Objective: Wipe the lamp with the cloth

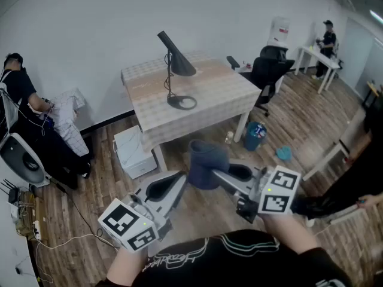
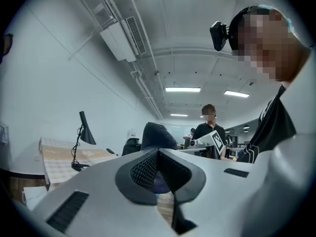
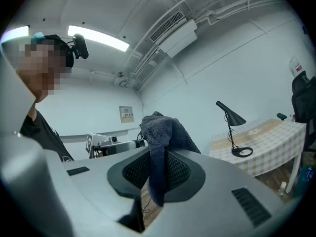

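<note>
The right tool (image 1: 216,175) gripped the dark blue towelling cloth (image 1: 206,156) aloft, evidently for carrying, and the left tool (image 1: 179,181) was closed empty, both well short of the black cone-shaded lamp (image 1: 177,61) on the checked counter (image 1: 221,100).

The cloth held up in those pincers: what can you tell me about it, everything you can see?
The cloth is dark blue-grey with a nubby, towel-like weave. It is bunched and pinched between the shut jaws of the right hand-held gripper, a rounded lump standing above them and a fold hanging below. It is held in the air, well short of the lamp on the table. The left hand-held gripper points close beside it; contact can't be told.
</note>
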